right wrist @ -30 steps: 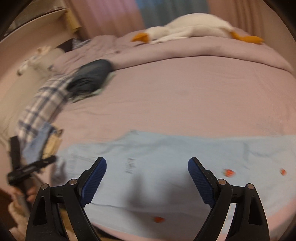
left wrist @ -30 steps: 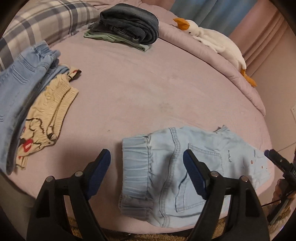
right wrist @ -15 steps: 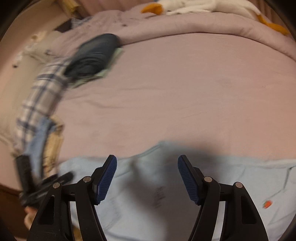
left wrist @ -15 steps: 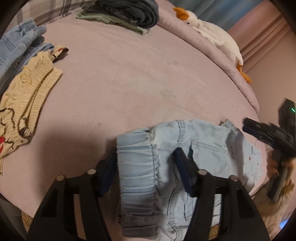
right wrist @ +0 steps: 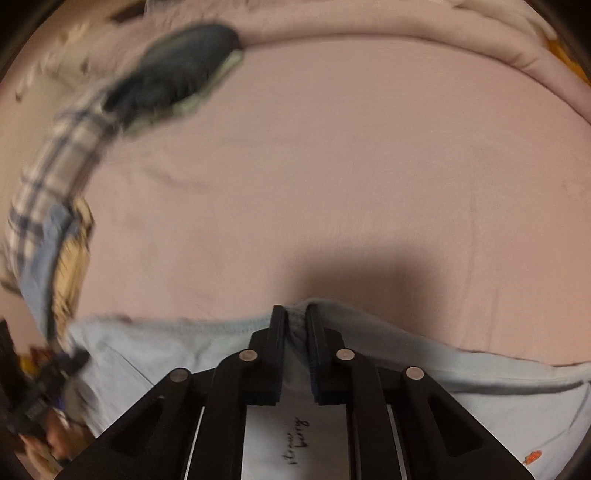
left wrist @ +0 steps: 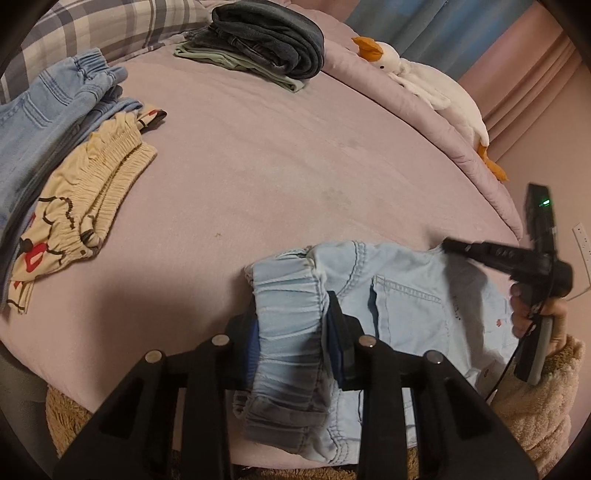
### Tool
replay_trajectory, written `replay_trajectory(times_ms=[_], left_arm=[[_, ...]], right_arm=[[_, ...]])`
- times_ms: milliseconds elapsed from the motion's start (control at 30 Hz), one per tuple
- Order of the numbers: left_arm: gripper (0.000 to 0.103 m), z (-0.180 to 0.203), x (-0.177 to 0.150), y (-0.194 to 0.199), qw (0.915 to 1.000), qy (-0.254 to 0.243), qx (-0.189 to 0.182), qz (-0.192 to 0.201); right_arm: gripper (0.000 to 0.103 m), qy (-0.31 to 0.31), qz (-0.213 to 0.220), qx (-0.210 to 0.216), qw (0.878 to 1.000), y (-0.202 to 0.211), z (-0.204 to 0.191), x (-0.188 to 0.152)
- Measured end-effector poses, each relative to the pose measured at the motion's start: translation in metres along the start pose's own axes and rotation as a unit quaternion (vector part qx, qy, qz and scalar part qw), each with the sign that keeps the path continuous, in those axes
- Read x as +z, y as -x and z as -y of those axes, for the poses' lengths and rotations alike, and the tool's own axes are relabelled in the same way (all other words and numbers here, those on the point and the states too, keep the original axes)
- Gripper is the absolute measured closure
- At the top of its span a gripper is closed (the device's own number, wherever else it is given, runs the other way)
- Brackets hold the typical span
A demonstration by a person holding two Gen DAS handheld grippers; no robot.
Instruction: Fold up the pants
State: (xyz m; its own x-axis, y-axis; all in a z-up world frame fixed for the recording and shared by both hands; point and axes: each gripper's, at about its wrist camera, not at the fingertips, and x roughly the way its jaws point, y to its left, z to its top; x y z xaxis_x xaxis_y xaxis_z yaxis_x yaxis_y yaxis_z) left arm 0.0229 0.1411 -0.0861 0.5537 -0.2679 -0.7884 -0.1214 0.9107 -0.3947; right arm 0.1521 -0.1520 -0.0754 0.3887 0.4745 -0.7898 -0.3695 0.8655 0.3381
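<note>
Light blue denim pants [left wrist: 399, 299] lie at the near edge of a pink bed [left wrist: 258, 155], waistband to the left. My left gripper [left wrist: 291, 332] is shut on the elastic waistband [left wrist: 286, 295], which bunches between its blue pads. My right gripper [right wrist: 295, 321] is shut on the far edge of the pants [right wrist: 443, 354] further along the leg. It also shows in the left wrist view [left wrist: 448, 245], held by a hand at the right, its tips on the fabric edge.
Folded dark jeans [left wrist: 269, 37] lie on a green garment at the back. Blue jeans [left wrist: 48, 99] and cream printed shorts [left wrist: 85, 192] lie at the left. A white plush goose [left wrist: 424, 81] rests on the rolled duvet at the right. A plaid pillow [left wrist: 110, 26] sits behind.
Both grippers have moved down onto the pants and closed: the left on the waistband, the right on the far edge of the leg. Both were wide open a second ago.
</note>
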Motion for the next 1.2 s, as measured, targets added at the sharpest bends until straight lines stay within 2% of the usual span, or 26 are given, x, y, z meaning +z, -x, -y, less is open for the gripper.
replay_trajectory(times_ms=[100, 233, 300, 467, 600, 667, 700, 733, 767, 800, 833, 900, 967, 1067, 1133, 1200], left_arm=[[0.072, -0.001, -0.004, 0.001, 1.0, -0.001, 0.005, 0.003], [0.071, -0.004, -0.008, -0.002, 0.9999, -0.002, 0.016, 0.001], [0.069, -0.003, -0.009, -0.004, 0.9996, -0.004, 0.027, 0.0], [0.061, -0.003, -0.013, -0.006, 0.9988, 0.005, 0.047, 0.007], [0.061, 0.006, -0.012, 0.002, 0.9977, -0.005, 0.068, 0.007], [0.061, 0.013, -0.006, 0.013, 0.9965, -0.014, 0.082, 0.001], [0.059, 0.015, -0.004, 0.018, 0.996, -0.017, 0.087, 0.007], [0.051, 0.018, 0.0, 0.027, 0.9952, -0.019, 0.094, 0.022], [0.04, 0.022, 0.004, 0.038, 0.9939, -0.019, 0.098, 0.046], [0.037, 0.025, 0.007, 0.043, 0.9932, -0.018, 0.098, 0.061], [0.033, 0.03, 0.012, 0.05, 0.9924, -0.016, 0.094, 0.078], [0.033, 0.043, 0.021, 0.052, 0.9934, -0.02, 0.077, 0.083], [0.033, 0.063, 0.03, 0.042, 0.9954, -0.031, 0.049, 0.077], [0.034, 0.106, 0.038, 0.011, 0.996, -0.067, 0.028, 0.053], [0.034, 0.133, 0.04, -0.011, 0.995, -0.091, 0.017, 0.039], [0.036, 0.158, 0.04, -0.034, 0.9944, -0.104, -0.005, 0.018]], right_arm=[[0.093, 0.001, 0.008, -0.006, 1.0, 0.001, 0.0, 0.0], [0.094, -0.017, -0.008, -0.011, 1.0, -0.029, 0.014, -0.001], [0.096, -0.014, 0.01, -0.014, 1.0, -0.031, 0.015, -0.003], [0.096, -0.013, 0.018, -0.014, 1.0, -0.032, 0.011, -0.002], [0.096, -0.019, 0.032, 0.0, 0.999, -0.031, 0.017, 0.003], [0.084, -0.032, 0.035, 0.007, 0.999, -0.023, 0.022, 0.004], [0.066, -0.037, 0.047, 0.003, 0.998, -0.014, 0.025, 0.004], [0.05, -0.045, 0.074, -0.003, 0.996, 0.003, 0.033, 0.002], [0.045, -0.048, 0.093, -0.004, 0.995, 0.016, 0.038, -0.001], [0.041, -0.051, 0.112, -0.006, 0.992, 0.032, 0.047, -0.004], [0.041, -0.057, 0.125, -0.01, 0.991, 0.047, 0.057, -0.008], [0.041, -0.076, 0.141, -0.024, 0.987, 0.071, 0.081, -0.015], [0.038, -0.103, 0.153, -0.047, 0.982, 0.092, 0.112, -0.024], [0.037, -0.15, 0.187, -0.108, 0.965, 0.126, 0.17, -0.044], [0.037, -0.198, 0.208, -0.159, 0.944, 0.144, 0.208, -0.057], [0.037, -0.271, 0.212, -0.228, 0.911, 0.158, 0.255, -0.073]])
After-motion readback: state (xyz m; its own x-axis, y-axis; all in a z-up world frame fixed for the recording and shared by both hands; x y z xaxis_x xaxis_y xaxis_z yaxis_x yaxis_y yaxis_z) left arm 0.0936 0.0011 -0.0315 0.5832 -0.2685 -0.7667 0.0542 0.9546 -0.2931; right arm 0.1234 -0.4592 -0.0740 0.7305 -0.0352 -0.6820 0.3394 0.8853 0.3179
